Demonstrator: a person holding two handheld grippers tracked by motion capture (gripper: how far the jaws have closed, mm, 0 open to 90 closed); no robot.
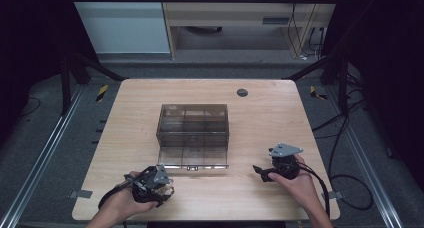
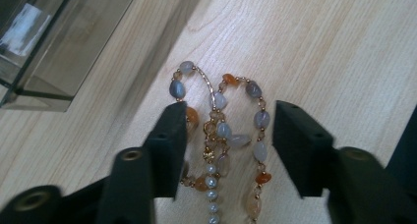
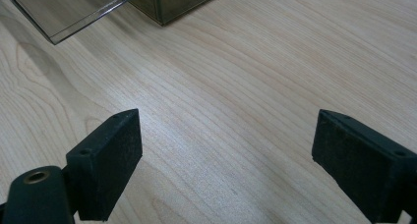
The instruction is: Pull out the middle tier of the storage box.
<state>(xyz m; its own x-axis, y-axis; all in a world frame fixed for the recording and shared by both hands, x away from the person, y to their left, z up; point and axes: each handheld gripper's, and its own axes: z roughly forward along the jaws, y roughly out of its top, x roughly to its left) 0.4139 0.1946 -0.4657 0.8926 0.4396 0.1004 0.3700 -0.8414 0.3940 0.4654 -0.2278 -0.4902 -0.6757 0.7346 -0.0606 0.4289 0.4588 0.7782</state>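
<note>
Your left gripper hangs over the near left corner of the table, its jaws partly apart and straddling a beaded necklace that lies in loose loops on the wood. The pads are not pressing on it; the left pad sits just beside an orange bead and the right one stands clear of the strand.

Judge the necklace as light and limp: grey, orange and small white beads on a thin gold-coloured chain. It will drape and swing from whatever point you pinch, and the smooth, rounded stones can squirt out of a grip that lands on a single bead. Take it where several strands lie close together near the middle of the loops, by the small gold clasp piece, so the pads trap chain as well as beads. Close gently; the fine links look easy to kink.

Your right gripper rests near the near right corner with its jaws wide and nothing between them. The smoky clear box sits mid-table, its lid folded down flat toward you.
</note>
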